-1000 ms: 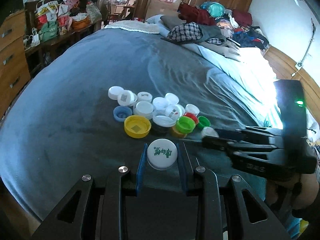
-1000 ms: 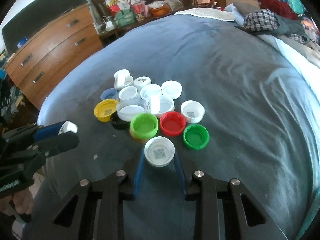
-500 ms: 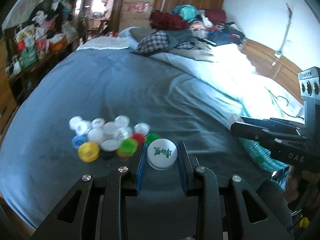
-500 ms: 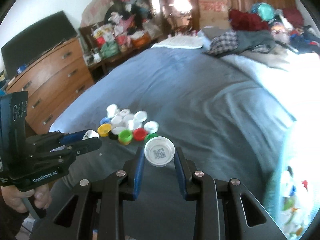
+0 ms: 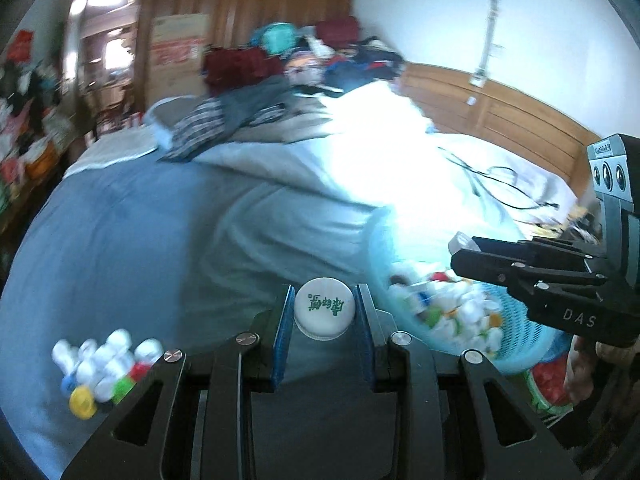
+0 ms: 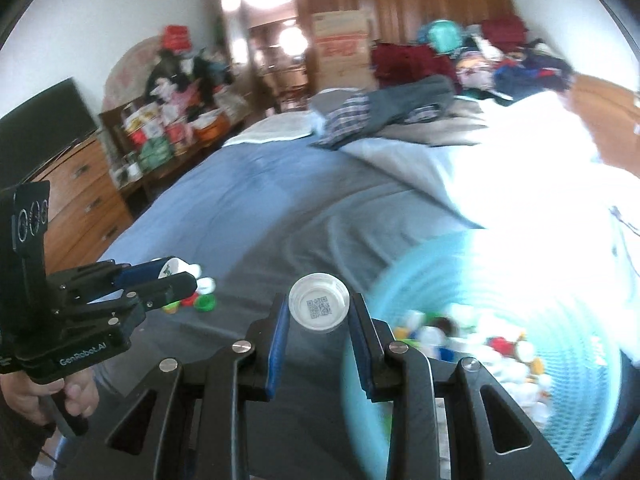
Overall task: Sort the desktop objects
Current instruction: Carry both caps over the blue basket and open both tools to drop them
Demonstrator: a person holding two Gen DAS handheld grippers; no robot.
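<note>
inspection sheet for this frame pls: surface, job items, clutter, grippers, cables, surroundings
Surface: blue-grey bedspread, creased; view motion-blurred.
Job's things: loose pile of white and coloured plastic bottle caps on the bedspread; light blue plastic mesh basket already holding many caps.
Clutter: heap of clothes at the far end of the bed.
Grippers: left gripper jaws shut on a white cap with green lettering; right gripper jaws shut on a white cap with a QR code inside.
Cables: thin black cable lying on the white sheet.
Surroundings: wooden dresser, cardboard box, wooden headboard.
</note>
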